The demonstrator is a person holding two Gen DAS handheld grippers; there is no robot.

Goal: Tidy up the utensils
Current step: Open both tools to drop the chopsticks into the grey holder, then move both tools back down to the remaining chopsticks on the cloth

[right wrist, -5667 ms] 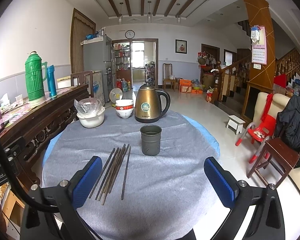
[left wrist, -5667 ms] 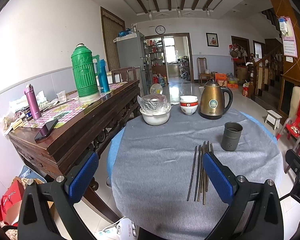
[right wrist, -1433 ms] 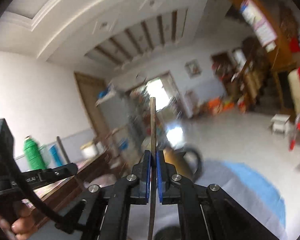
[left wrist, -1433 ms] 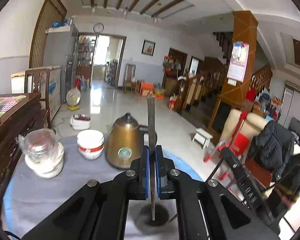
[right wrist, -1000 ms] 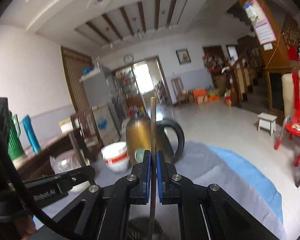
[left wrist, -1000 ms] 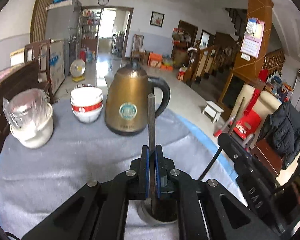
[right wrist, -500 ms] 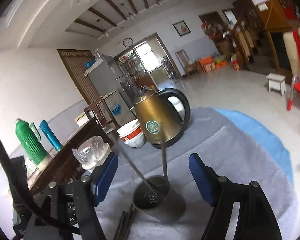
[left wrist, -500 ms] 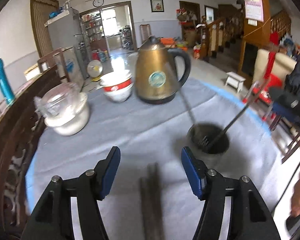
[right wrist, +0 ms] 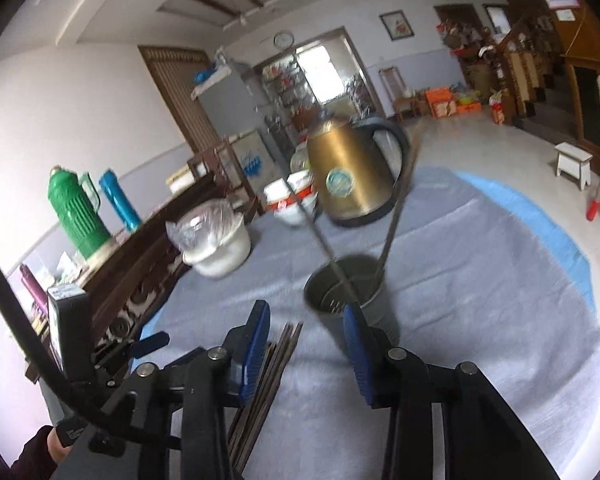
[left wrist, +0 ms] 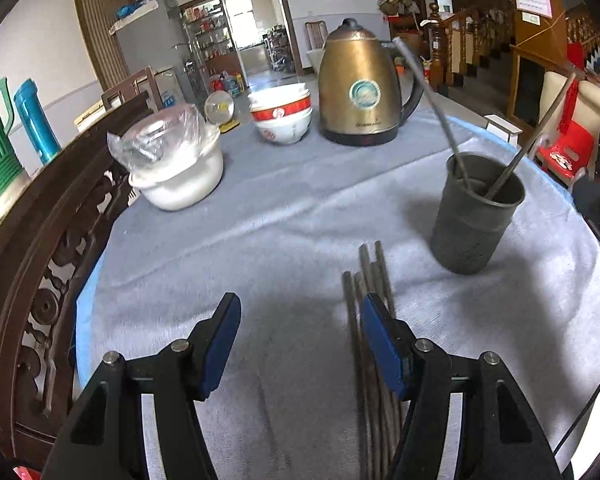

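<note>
A dark grey holder cup (left wrist: 474, 220) stands on the grey tablecloth with two metal chopsticks (left wrist: 432, 92) leaning in it; the cup also shows in the right wrist view (right wrist: 350, 294). Several more chopsticks (left wrist: 366, 280) lie in a bundle on the cloth in front of it, and they show in the right wrist view (right wrist: 276, 356) too. My left gripper (left wrist: 300, 338) is open and empty, low over the cloth, its right finger over the bundle. My right gripper (right wrist: 304, 346) is open and empty, just in front of the cup.
A gold kettle (left wrist: 358, 88), stacked red-and-white bowls (left wrist: 280, 118) and a white bowl covered in plastic (left wrist: 176, 164) stand at the table's far side. A dark wooden sideboard (left wrist: 40, 216) runs along the left with green and blue flasks (right wrist: 76, 212).
Both grippers held one chopstick each over the cup, then opened and dropped them in. Both have since pulled back and lowered toward the bundle on the cloth.
</note>
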